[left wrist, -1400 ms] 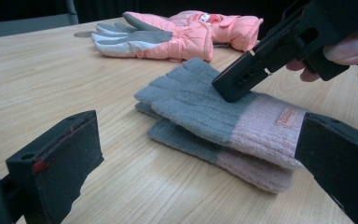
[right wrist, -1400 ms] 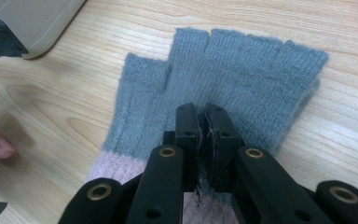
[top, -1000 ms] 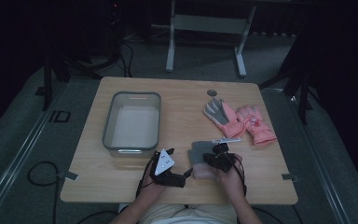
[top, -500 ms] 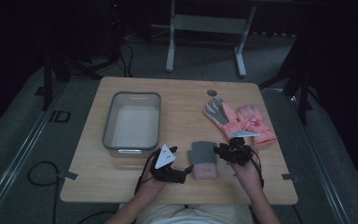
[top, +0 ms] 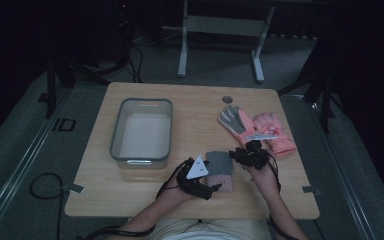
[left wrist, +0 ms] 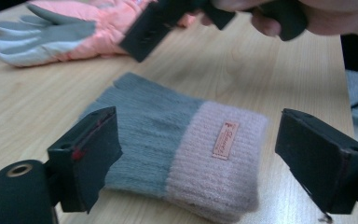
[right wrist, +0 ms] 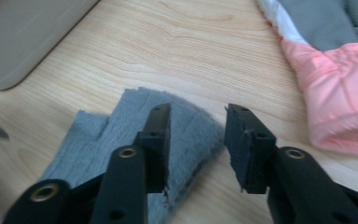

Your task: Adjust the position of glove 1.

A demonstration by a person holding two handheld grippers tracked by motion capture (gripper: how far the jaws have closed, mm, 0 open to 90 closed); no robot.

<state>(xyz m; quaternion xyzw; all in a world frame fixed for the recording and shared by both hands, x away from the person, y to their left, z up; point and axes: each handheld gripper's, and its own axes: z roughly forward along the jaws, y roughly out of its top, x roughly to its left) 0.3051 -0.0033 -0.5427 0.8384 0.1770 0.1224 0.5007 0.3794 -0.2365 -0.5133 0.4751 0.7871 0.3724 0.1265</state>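
Both grippers stand open, nothing held: left gripper straddles the knit glove, closing lately; right gripper, widening, should clear it before pinching the cuff squarely.

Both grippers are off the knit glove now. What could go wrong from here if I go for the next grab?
1. The knit glove lies folded double; with the left gripper open astride it, a shallow pinch may lift only the top layer and unfold it.
2. The right gripper, jaws just opened with nothing between them, hovers at the glove's grey end; closing there could snag loose knit.
3. The pink gloves lie close beside the right hand and could get dragged.
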